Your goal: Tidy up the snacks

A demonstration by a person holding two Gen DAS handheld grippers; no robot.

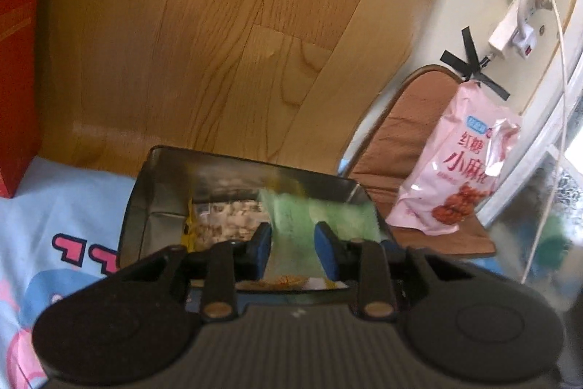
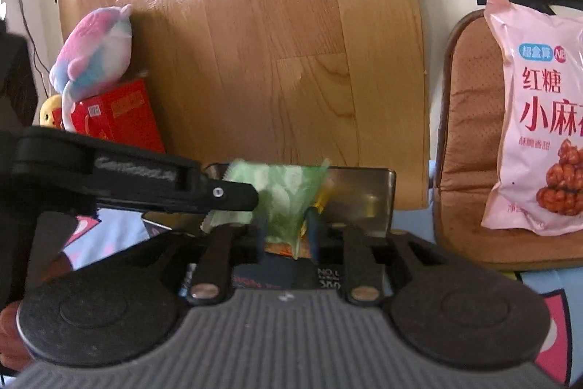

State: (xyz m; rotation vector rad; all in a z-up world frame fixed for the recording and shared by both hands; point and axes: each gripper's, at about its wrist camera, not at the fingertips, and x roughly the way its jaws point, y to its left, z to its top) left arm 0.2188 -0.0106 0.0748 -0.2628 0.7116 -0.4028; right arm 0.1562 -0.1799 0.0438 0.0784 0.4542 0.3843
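A metal tray (image 1: 153, 192) lies on the bed sheet and holds a clear packet of pale snack pieces (image 1: 226, 221). A green snack packet (image 1: 313, 210) hangs over the tray. My left gripper (image 1: 293, 239) has its blue pads on either side of the packet with a gap showing. In the right wrist view my right gripper (image 2: 286, 232) is closed on the same green packet (image 2: 280, 192) above the tray (image 2: 368, 192). The left gripper's arm (image 2: 145, 177) crosses from the left to the packet's edge.
A large pink snack bag (image 1: 455, 170) stands on a brown cushion (image 1: 411, 133) to the right, also in the right wrist view (image 2: 539, 119). A red box (image 2: 120, 119) with a plush toy (image 2: 94, 50) on it sits to the left. A wooden board (image 1: 204, 35) stands behind.
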